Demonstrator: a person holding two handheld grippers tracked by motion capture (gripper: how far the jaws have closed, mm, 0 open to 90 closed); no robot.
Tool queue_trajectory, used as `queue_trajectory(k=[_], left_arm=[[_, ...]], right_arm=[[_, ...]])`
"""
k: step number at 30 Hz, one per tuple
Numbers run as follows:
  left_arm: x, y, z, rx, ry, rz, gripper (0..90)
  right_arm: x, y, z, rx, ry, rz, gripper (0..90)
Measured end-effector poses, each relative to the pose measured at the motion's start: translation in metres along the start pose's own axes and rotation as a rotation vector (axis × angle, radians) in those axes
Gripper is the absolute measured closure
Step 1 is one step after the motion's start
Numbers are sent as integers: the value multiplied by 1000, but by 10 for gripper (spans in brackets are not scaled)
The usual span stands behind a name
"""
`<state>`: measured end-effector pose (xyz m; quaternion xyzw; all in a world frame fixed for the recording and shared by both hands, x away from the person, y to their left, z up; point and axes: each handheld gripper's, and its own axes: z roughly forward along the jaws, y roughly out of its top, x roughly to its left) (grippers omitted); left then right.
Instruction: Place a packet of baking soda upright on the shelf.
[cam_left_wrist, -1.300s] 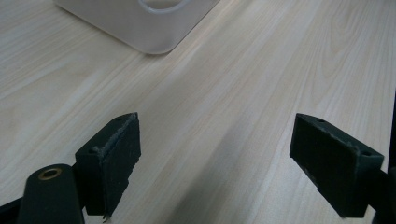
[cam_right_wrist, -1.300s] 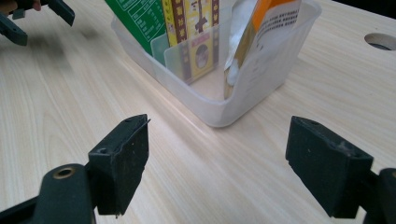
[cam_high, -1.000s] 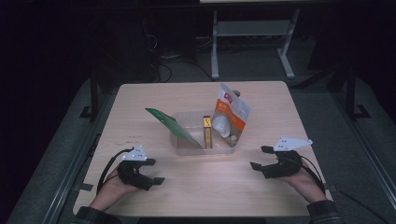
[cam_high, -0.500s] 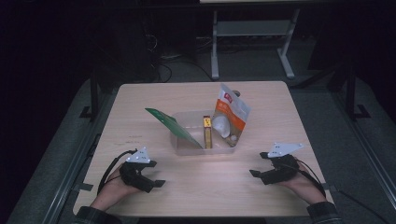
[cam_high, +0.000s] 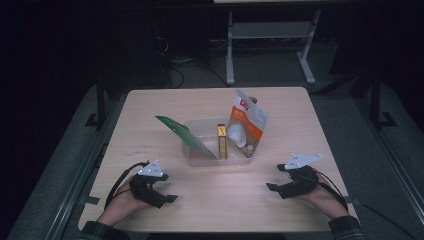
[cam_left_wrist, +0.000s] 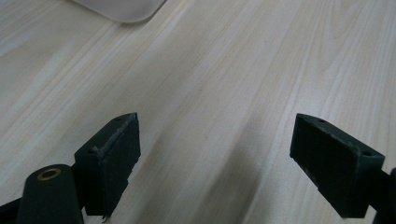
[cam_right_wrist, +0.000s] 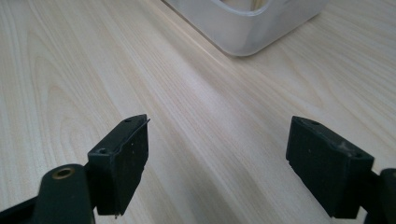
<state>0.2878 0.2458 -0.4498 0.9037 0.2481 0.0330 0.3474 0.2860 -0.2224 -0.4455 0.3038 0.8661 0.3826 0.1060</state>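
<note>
1. A light wood-grain table (cam_high: 170, 107) stood on a dark grey floor (cam_high: 65, 150), its top pale and bare over most of its area.
2. A clear plastic bin (cam_high: 200, 156) sat directly on the table near its middle.
3. The left gripper (cam_high: 161, 195) and right gripper (cam_high: 278, 186) rested near the table's front edge, well apart from each other and from the bin.

Looks like a lab or test room: dim, bare light-wood table (cam_high: 165, 107) on grey carpet (cam_high: 75, 150); white metal desk frame (cam_high: 265, 35) at 12 o'clock, loose black cables (cam_high: 172, 70) on floor at 11 o'clock, dark equipment stands (cam_high: 372, 95) at 2 o'clock
</note>
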Motion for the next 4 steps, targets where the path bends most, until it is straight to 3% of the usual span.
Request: queue_trajectory(k=[4], left_arm=[[0, 0, 0, -1, 1, 2, 155]], right_arm=[[0, 0, 0, -3, 2, 1, 205]])
